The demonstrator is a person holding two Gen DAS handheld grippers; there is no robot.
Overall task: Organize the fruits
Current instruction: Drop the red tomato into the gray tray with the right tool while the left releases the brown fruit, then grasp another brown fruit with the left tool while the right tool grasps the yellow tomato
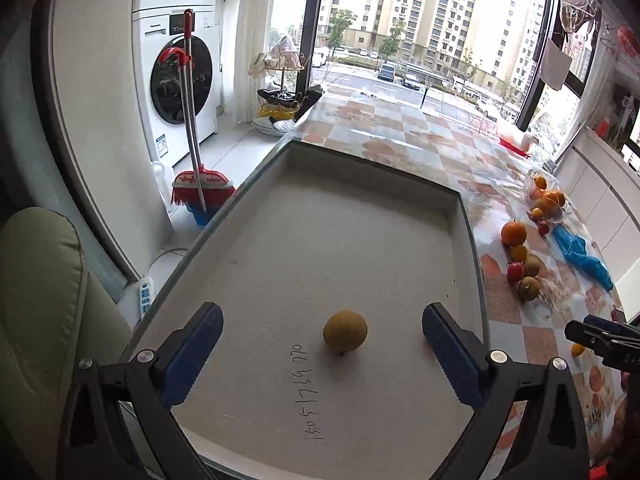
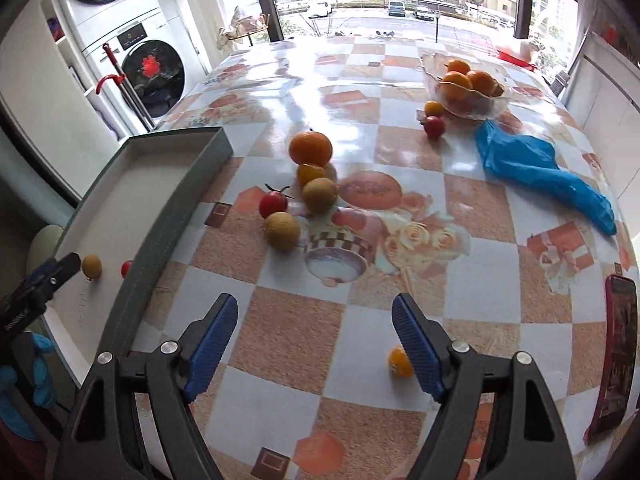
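Left cam only gets the tan round fruit [image 1: 345, 331] sitting loose in the tray [image 1: 456, 208] between the wide-open left gripper [image 1: 322, 354] – right cam adds a red one [image 2: 126, 268] beside it, right gripper [image 2: 315, 346] spread too, empty.

Both angled downward — left hand-held gripper [image 1: 322, 344] and right hand-held gripper [image 2: 314, 340] gape empty.
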